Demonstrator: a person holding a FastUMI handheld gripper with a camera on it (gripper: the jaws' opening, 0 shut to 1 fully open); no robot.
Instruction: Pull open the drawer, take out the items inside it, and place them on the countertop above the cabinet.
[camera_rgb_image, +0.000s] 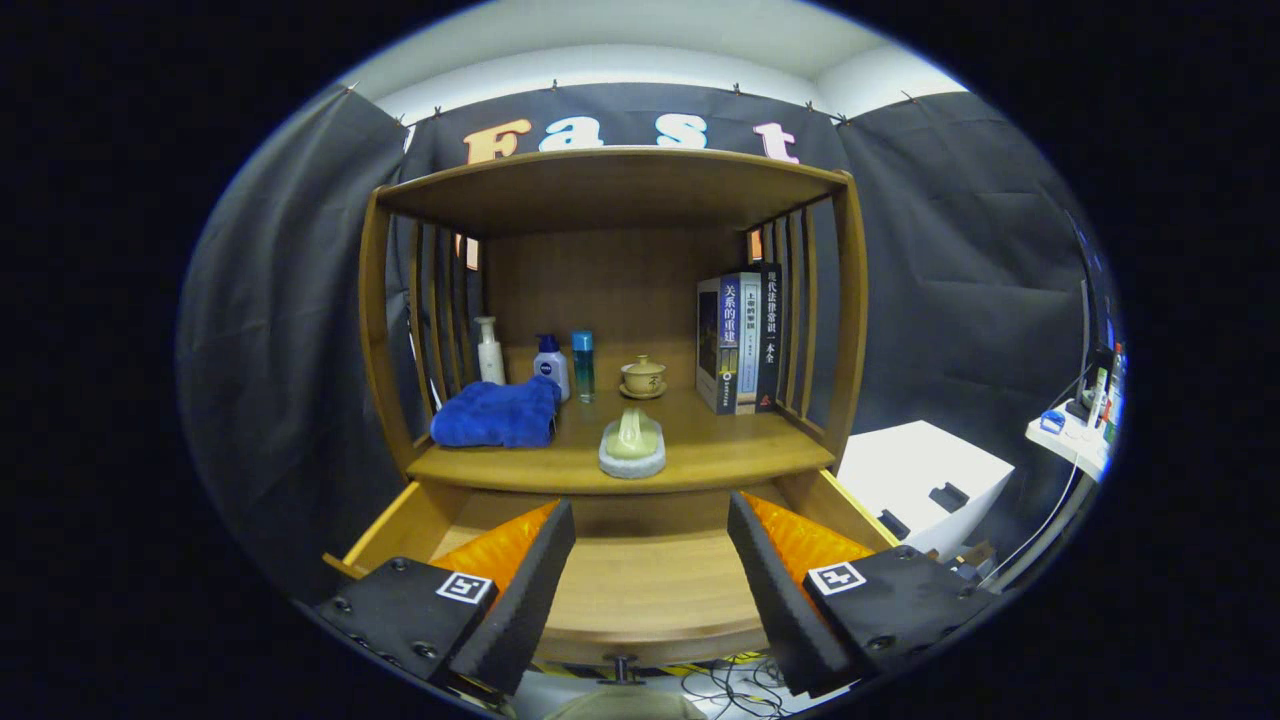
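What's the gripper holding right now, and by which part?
Nothing. The gripper is open, fingers spread over the pulled-out wooden drawer, with only bare drawer bottom between them.

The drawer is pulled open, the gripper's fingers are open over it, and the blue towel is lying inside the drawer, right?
Not quite. The gripper view shows the blue towel lying on the countertop, in front of the bottles, not inside the drawer. The rest is right: the drawer is pulled open and the gripper is open above it, holding nothing.
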